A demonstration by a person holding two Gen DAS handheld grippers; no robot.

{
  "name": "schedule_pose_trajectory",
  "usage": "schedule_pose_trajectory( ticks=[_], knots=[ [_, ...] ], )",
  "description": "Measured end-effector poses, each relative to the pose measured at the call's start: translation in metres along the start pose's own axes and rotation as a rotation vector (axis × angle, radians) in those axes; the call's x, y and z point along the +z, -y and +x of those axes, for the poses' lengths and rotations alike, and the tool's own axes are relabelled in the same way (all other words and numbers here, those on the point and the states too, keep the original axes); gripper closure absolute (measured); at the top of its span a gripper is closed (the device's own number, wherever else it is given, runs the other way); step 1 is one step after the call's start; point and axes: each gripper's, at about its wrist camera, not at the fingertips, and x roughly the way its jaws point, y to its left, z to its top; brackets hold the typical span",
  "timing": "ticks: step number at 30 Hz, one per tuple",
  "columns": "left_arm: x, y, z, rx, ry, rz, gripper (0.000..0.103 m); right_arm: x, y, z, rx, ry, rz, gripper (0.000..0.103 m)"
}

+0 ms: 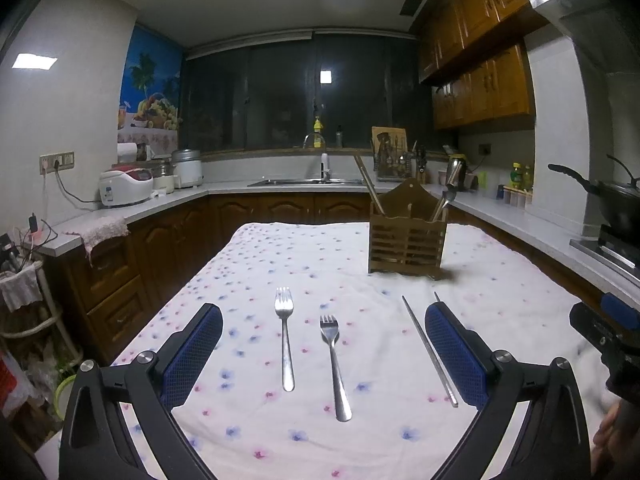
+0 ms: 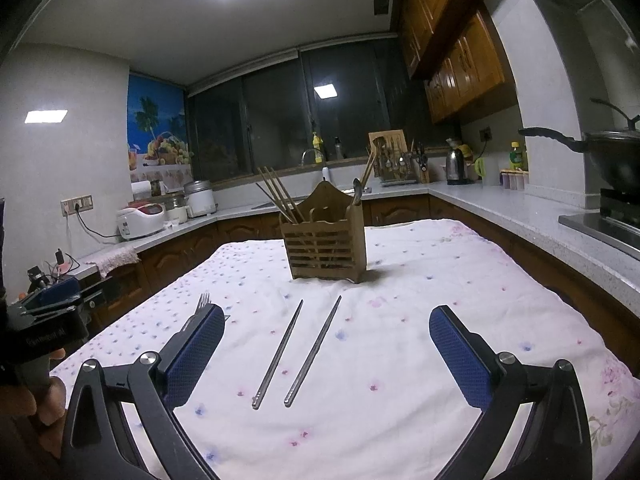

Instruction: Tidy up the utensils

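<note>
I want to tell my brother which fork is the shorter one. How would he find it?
Look at the flowery tablecloth, in front of the wooden holder. Two forks lie side by side. The shorter fork is on the left, farther from the metal chopsticks than the longer fork.

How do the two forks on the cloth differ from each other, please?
The left fork lies farther up the cloth, nearer the holder; the right fork lies closer to the camera. The left fork points nearly straight ahead, while the right fork slants slightly. Both are plain metal, flat on the cloth, tines pointing away, untouched.
</note>
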Motion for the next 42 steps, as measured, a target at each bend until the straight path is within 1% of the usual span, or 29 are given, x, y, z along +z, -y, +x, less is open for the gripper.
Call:
schedule_pose_trajectory(
  ticks=[42],
  knots=[
    [-0.0014,0.0023,-0.0015,-0.005,-0.001,0.010,0.001,0.0036,-0.0050,-0.0023,0.005,0.000,0.009,0.000]
  ],
)
